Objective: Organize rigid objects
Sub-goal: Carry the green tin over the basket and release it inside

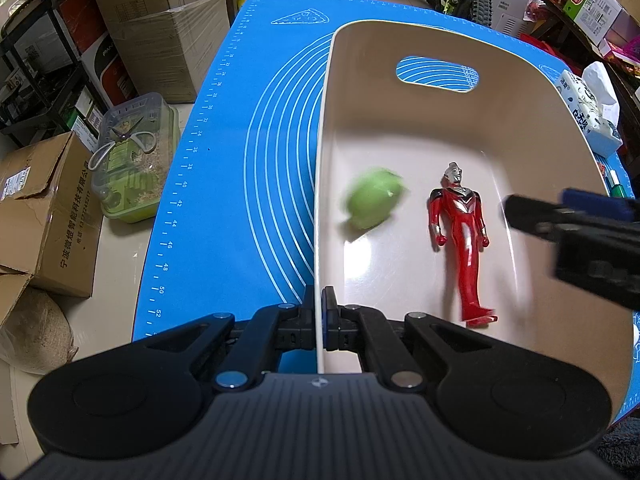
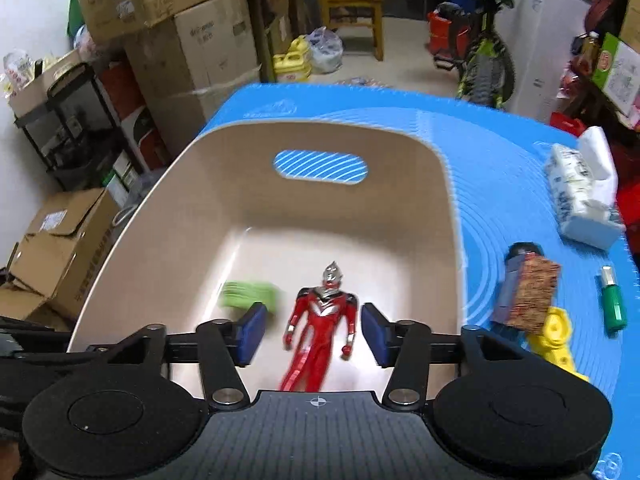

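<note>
A beige plastic bin [image 1: 400,40] with a handle slot stands on the blue mat [image 1: 240,160]. My left gripper [image 1: 319,304] is shut on the bin's left wall. Inside lie a red and silver hero figure [image 1: 460,236] and a blurred green round object [image 1: 372,202]. My right gripper [image 2: 314,332] is open above the bin [image 2: 192,184], its pads on either side of the figure [image 2: 320,320] without touching it. The green object [image 2: 250,294] is left of it. The right gripper also shows in the left wrist view [image 1: 580,232].
On the mat right of the bin lie a brown and blue block [image 2: 528,292], a yellow toy [image 2: 556,336], a green bottle [image 2: 612,304] and a tissue pack [image 2: 584,196]. Cardboard boxes [image 1: 48,216] and a clear container [image 1: 132,160] stand on the floor to the left.
</note>
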`<state>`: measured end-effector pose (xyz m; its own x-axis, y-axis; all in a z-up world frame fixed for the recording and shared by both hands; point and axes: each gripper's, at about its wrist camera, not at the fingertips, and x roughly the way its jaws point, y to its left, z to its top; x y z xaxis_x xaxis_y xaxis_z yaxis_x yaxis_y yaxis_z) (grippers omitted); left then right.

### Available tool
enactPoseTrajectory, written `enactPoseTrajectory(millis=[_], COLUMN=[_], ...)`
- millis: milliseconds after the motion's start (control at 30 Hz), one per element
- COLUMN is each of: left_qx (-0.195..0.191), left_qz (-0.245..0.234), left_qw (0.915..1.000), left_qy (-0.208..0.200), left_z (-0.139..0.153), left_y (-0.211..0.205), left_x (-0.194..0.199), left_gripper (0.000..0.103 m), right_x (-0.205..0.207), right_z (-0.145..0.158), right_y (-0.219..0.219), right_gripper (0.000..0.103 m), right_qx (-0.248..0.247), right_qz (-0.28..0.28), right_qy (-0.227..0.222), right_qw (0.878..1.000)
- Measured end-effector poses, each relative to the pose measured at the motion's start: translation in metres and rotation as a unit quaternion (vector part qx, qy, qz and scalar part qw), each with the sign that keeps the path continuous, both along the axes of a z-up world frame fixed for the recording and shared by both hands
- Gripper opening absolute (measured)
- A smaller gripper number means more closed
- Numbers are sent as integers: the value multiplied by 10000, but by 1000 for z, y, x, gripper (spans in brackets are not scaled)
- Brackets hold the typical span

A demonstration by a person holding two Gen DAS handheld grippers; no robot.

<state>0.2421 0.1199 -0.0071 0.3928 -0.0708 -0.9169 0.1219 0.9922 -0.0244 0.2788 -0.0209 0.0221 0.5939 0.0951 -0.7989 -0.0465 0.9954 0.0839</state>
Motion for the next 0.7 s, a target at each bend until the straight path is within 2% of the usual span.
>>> enactPoseTrajectory(millis=[400, 567, 700], left_qx=[3, 1, -10], left_qz=[-5, -3, 4], left_qw=[10000, 10000, 10000], left_qy=[-1, 13, 17], left_z=[0, 0, 2], left_y=[0, -1, -1], left_x=[0, 0, 1], left_gripper=[4, 4, 4], right_x=[-48, -69, -80], right_z=[46, 42, 22], right_y=[-67, -100, -121], right_gripper=[78, 84, 90], right_qx=[-113, -211, -426], right_qz=[-335, -554, -658], right_qy=[-474, -401, -122], right_qw=[9982, 9974, 9968])
